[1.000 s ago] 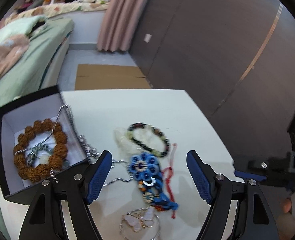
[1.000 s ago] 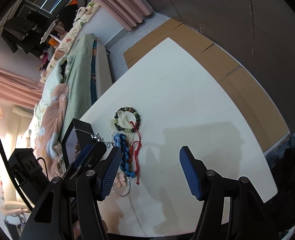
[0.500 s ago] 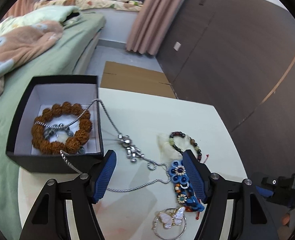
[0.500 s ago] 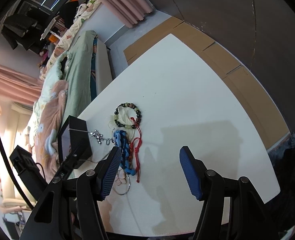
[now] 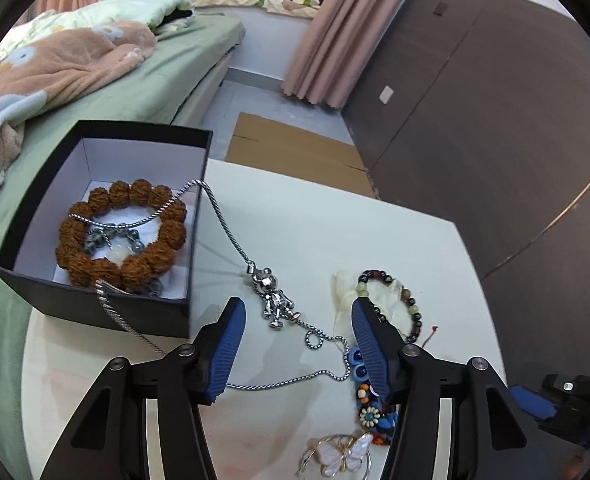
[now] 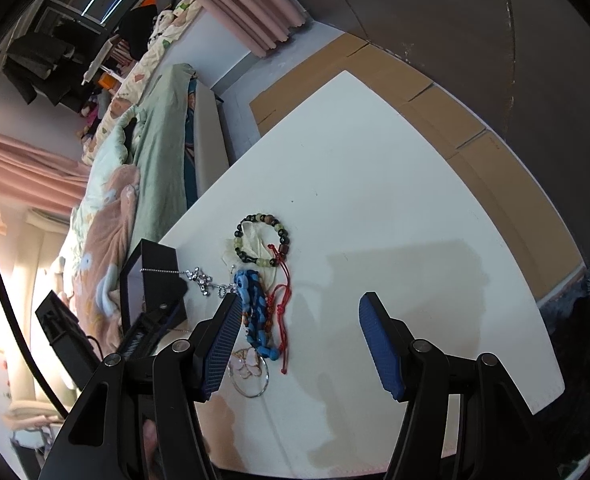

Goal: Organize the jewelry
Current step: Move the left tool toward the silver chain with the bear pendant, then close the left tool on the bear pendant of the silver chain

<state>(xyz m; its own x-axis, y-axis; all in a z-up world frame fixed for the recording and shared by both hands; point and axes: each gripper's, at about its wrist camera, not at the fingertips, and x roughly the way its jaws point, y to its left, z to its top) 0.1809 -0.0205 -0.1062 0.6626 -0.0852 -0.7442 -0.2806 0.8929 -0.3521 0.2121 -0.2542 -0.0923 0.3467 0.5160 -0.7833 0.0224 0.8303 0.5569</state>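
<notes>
Several pieces of jewelry are lying around one black box (image 5: 95,300), which is sitting at the bed-side edge of the white surface (image 5: 315,220); inside the box a brown bead bracelet (image 5: 121,236) is resting on the white lining; a silver chain necklace (image 5: 231,240) is trailing out over the box's wall, its little figure pendant (image 5: 273,300) lying on the surface just beside the box; further from the box a dark-and-green bead bracelet (image 5: 391,304) is lying on a pale cloth scrap (image 5: 345,292), with a blue flower piece (image 6: 255,312) and a red cord (image 6: 281,308) next to it; nearest the camera, well away from the box, a butterfly ring (image 5: 341,456) is lying flat.

Both grippers are hovering with nothing held; the left gripper (image 5: 295,344) is hanging above the chain just beside the box, its blue fingers (image 5: 225,352) standing wide apart; the right gripper (image 6: 299,344) is hanging over bare surface on the far side of the jewelry from the box, its fingers (image 6: 379,348) also spread wide.

A bed (image 5: 107,80) with a green sheet is running alongside the box; flattened cardboard (image 5: 295,148) is lying on the floor beyond it.
</notes>
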